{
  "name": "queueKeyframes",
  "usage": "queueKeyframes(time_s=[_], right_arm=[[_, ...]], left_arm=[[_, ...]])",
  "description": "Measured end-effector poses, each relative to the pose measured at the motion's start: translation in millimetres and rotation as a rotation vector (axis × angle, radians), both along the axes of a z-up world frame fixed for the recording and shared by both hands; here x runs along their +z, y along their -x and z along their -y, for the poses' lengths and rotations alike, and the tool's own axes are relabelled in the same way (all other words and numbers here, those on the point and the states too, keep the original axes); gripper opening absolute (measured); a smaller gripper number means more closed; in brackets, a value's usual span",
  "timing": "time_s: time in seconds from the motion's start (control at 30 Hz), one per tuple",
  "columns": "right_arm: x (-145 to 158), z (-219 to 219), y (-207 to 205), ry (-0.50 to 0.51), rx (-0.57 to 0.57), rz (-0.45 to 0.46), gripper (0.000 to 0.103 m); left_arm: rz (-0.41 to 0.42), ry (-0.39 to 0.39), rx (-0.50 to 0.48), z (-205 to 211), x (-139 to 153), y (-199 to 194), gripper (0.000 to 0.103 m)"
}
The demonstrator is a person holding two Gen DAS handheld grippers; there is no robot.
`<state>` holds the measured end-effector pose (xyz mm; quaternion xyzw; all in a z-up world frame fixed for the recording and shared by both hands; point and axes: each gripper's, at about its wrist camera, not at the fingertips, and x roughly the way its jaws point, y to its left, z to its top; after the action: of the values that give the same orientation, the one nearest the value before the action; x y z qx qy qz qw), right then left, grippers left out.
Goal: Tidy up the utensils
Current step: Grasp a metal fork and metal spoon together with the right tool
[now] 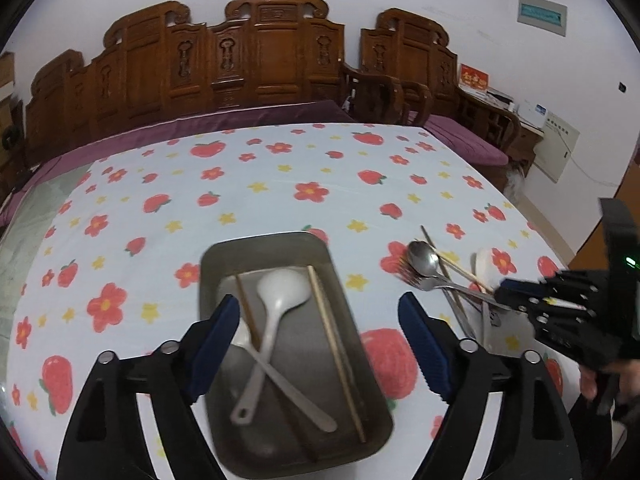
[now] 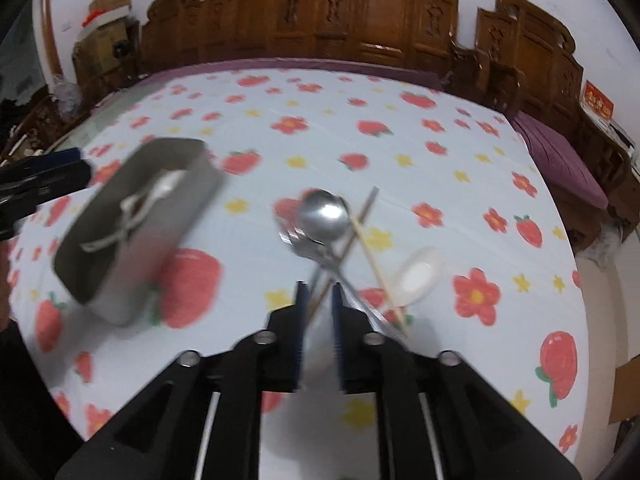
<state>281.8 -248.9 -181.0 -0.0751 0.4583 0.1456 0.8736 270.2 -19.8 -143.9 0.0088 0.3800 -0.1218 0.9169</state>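
Note:
A grey metal tray (image 1: 208,268) lies on the flowered tablecloth and holds a white spoon (image 1: 276,300), a metal spoon and chopsticks (image 1: 336,352). My left gripper (image 1: 320,344) is open above the tray's near half and holds nothing. To the tray's right lies a pile: a steel spoon (image 2: 324,216), a fork (image 2: 290,236), chopsticks (image 2: 372,256) and a white spoon (image 2: 416,276). My right gripper (image 2: 318,296) hangs over the pile's handles, its jaws narrowly apart around a handle; the view is blurred. It also shows in the left wrist view (image 1: 508,292). The tray shows in the right wrist view (image 2: 132,264).
The tablecloth (image 1: 280,176) with strawberries and flowers covers the table. Carved wooden benches (image 1: 256,56) with purple cushions stand behind the far edge. The table's right edge (image 1: 552,236) drops to the floor.

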Motion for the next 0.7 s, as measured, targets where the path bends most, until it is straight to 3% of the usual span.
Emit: queueKeyframes(time_s=[0.23,0.63,0.7], right_arm=[[-33.5,4.9,-25.9,0.055,0.038,-0.065,0.020],[-43.6,-15.2,-49.1,0.122,0.086,-0.123,0.020],[-43.0,-19.3,-47.5,0.142,0.099,-0.121,0.016]], left_arm=[[0.012,-0.037,-0.064,30.9,-6.5,11.2,0.081],[-0.011,-0.061,-0.133,57.9,-18.4,19.4,0.081],[-0.010,-0.063,-0.134,58.0,-18.6,19.6,0.081]])
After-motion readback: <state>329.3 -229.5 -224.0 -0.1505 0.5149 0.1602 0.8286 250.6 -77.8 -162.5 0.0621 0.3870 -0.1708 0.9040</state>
